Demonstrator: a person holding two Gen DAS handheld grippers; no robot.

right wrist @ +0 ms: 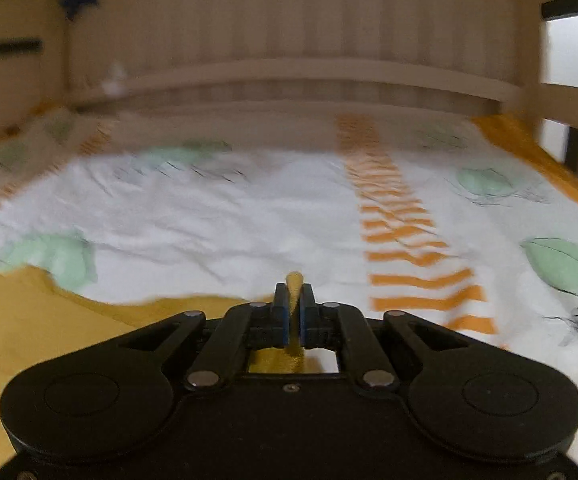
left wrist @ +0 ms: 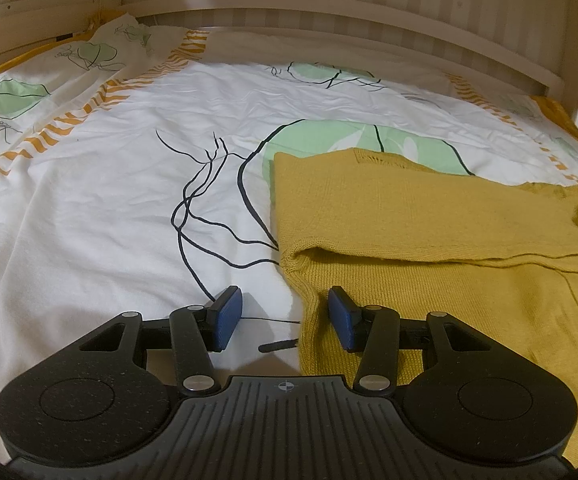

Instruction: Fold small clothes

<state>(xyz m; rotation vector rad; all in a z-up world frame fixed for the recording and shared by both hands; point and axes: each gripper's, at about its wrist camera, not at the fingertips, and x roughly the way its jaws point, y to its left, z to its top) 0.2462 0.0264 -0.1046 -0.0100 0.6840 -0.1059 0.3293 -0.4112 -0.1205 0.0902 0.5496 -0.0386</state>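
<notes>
**Mustard knit, 1 gripper pinching, 1 spread**

Blue pads [left wrist: 225, 318] of the left gripper [left wrist: 285, 318] stand wide apart over the mustard sweater [left wrist: 429, 216], whose near edge runs between them on the printed sheet [left wrist: 89, 200]. Only the blurred right wrist view shows the right gripper [right wrist: 293, 316] clamped on a fold of sweater [right wrist: 294, 285]. Behind stands a wooden bed rail [left wrist: 289, 4].

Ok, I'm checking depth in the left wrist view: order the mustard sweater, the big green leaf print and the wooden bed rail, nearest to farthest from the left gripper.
1. Mustard sweater: at the left gripper, right side.
2. Green leaf print: just beyond the sweater.
3. Wooden bed rail: far end.
</notes>
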